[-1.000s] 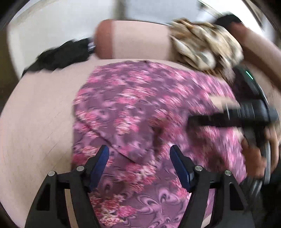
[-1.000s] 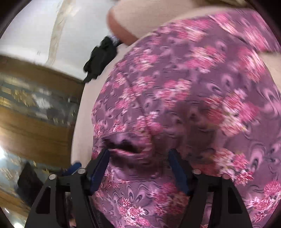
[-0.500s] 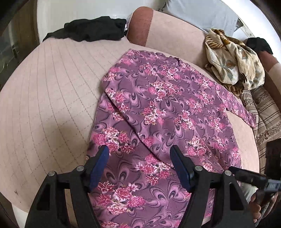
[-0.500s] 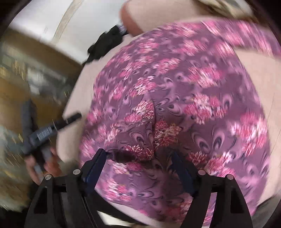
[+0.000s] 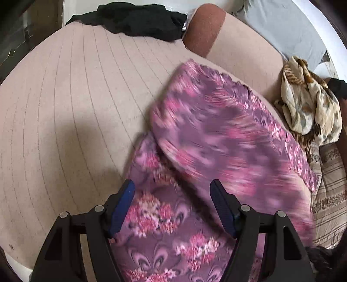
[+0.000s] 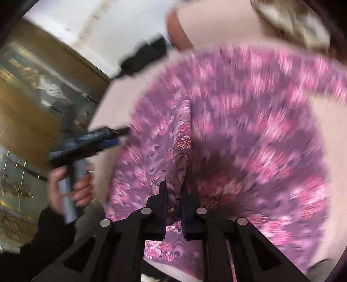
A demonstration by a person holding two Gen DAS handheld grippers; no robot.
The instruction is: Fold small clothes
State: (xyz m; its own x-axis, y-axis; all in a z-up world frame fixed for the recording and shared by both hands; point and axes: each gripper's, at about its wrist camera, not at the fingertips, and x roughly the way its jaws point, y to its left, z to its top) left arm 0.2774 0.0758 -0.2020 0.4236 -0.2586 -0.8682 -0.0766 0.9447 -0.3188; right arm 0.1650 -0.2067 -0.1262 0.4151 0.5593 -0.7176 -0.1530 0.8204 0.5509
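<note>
- Left wrist view: our left gripper hangs spread above the floral dress on the pink couch; black cloth and patterned scarf lie nearby.
- Our right gripper has just closed, pinching a dress fold.

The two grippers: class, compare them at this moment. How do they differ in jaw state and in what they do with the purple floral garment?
The left gripper stands open; the right gripper has just closed. The left one grips nothing, its pads apart over the purple floral garment; the right one pinches a fold of it. Both point down at the same garment and have black frames.
</note>
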